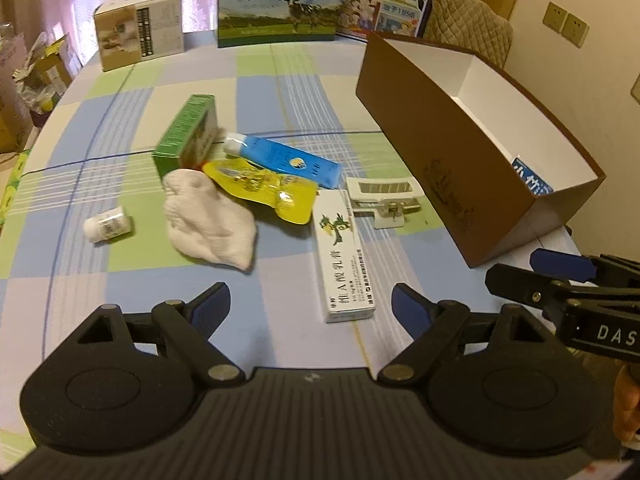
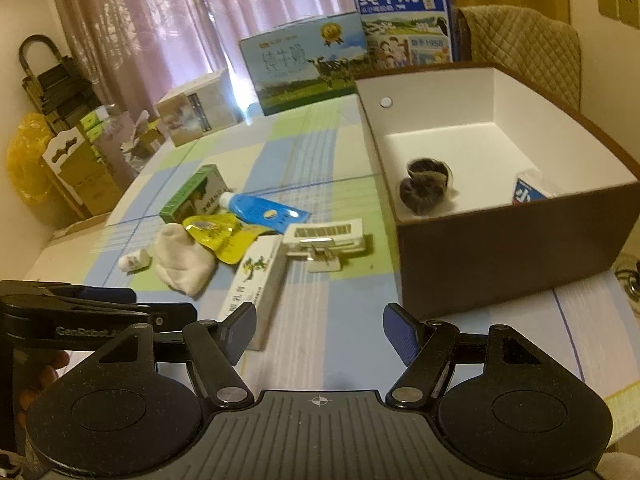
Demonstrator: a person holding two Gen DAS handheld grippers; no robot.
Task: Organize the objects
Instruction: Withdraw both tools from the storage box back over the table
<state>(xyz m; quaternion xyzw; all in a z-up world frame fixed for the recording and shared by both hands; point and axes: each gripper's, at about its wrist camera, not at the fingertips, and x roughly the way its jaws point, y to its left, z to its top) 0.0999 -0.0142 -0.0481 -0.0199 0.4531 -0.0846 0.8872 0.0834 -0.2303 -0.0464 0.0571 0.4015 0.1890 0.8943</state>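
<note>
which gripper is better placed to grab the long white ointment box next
Left, probably. The long white ointment box lies just ahead of the open left gripper, its near end almost between the fingers. The right gripper is open too, but the box sits off its left finger.

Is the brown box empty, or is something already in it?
Not empty. The brown box is open-topped, and on its white floor lie a dark packet and a small blue carton.
</note>
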